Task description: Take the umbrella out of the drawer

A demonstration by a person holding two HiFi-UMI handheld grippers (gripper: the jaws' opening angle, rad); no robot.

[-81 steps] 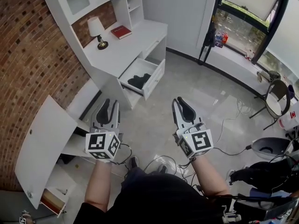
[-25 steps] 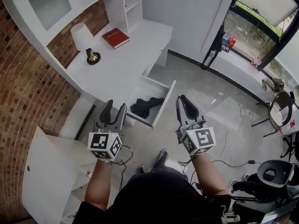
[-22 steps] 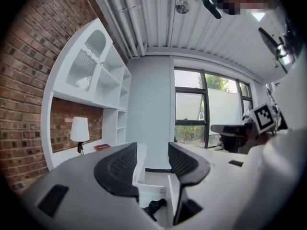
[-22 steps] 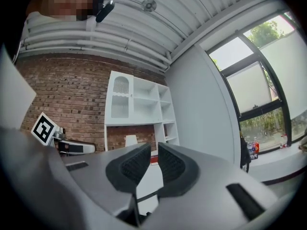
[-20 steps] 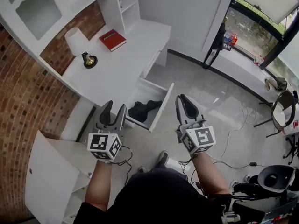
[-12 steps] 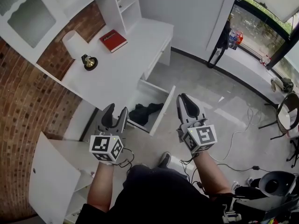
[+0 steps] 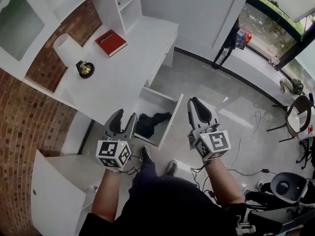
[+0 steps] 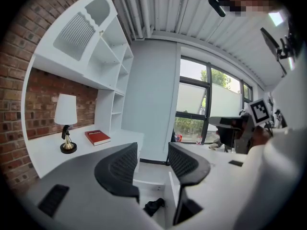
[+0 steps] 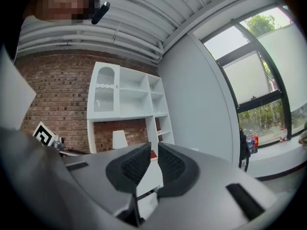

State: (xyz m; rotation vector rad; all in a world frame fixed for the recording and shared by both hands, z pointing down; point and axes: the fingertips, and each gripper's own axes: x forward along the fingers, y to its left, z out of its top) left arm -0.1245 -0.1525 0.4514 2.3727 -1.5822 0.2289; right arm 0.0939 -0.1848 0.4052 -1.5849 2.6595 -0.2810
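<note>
A: Room around the open drawer (image 7: pixel 157 101)?
B: Bare tiled floor (image 7: pixel 221 102) beyond its front and to the right; white desk (image 7: pixel 128 63) closing off the left. Shoes (image 7: pixel 145 154) just short of its near end.
A: Whereabouts of the umbrella (image 7: pixel 152 121)?
B: Inside that drawer, a crumpled black bundle, untouched, apart from both grippers.
A: Jaws?
B: Spread on the left gripper (image 7: pixel 124 116), nothing between. Nearly together on the right gripper (image 7: pixel 195 102), only a slit, nothing in it.
A: Exclusive to one view?
B: Full drawer outline from the head view only; table lamp (image 8: pixel 65 123) and red book (image 8: pixel 98 137) side-on from the left gripper view.
A: Hidden?
B: In the right gripper view, only white slivers under the jaws, too cut off to name. No telling the umbrella's handle anywhere.
</note>
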